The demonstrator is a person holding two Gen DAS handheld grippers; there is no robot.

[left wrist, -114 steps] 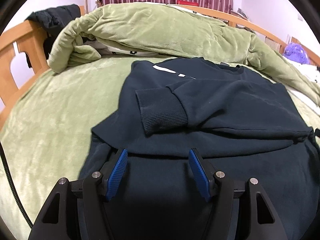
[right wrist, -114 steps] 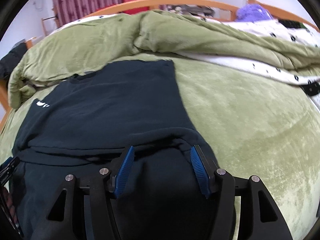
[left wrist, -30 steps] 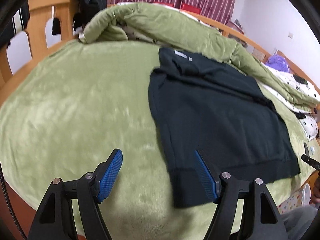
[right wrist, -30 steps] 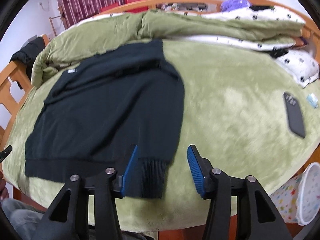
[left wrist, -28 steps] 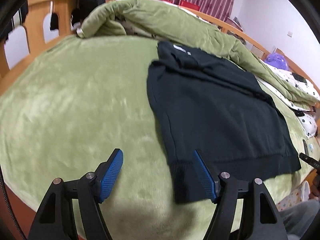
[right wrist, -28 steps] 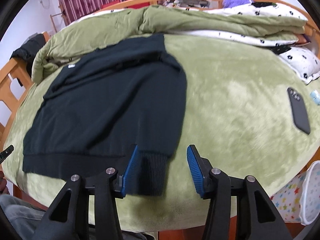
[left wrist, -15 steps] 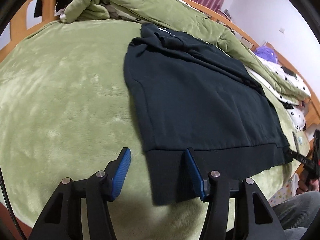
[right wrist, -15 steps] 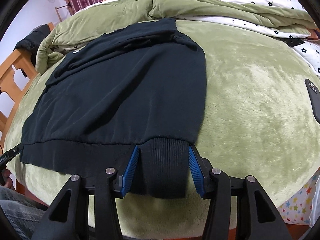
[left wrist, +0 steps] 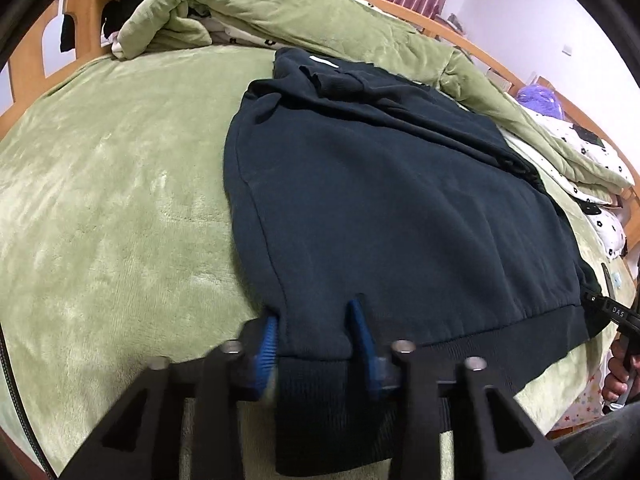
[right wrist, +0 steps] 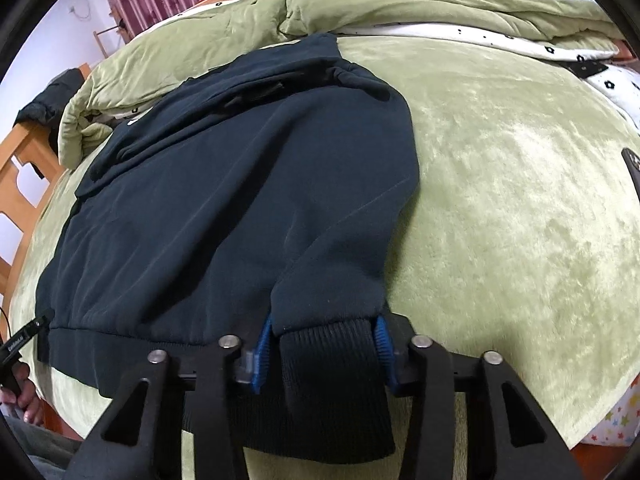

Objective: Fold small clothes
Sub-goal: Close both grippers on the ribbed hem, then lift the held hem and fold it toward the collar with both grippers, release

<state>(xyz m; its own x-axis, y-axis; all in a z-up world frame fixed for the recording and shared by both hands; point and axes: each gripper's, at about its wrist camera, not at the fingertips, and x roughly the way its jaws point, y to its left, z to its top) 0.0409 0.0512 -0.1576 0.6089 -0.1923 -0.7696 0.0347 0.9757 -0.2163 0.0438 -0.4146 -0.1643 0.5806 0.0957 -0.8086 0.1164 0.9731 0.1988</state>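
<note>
A dark navy sweatshirt [left wrist: 380, 200] lies flat on the green bed cover, sleeves folded in across its top, ribbed hem toward me. My left gripper [left wrist: 314, 332] is shut on the hem's left corner, with cloth bunched between its blue pads. My right gripper [right wrist: 324, 336] is shut on the hem's right corner [right wrist: 332, 360], and the ribbed band fills the gap between its fingers. The sweatshirt [right wrist: 240, 184] also fills the right wrist view. The other gripper's tip shows at the edge of each view.
A rumpled green quilt [left wrist: 280, 12] lies piled behind the sweatshirt. A wooden bed frame [left wrist: 76, 32] runs along the left. A dark phone [right wrist: 634, 172] lies on the cover at the right. A white spotted sheet [right wrist: 520, 40] lies at the back right.
Both grippers moved down to the hem at the near edge of the bed and closed on its two corners. The cloth now puckers at each grip.
</note>
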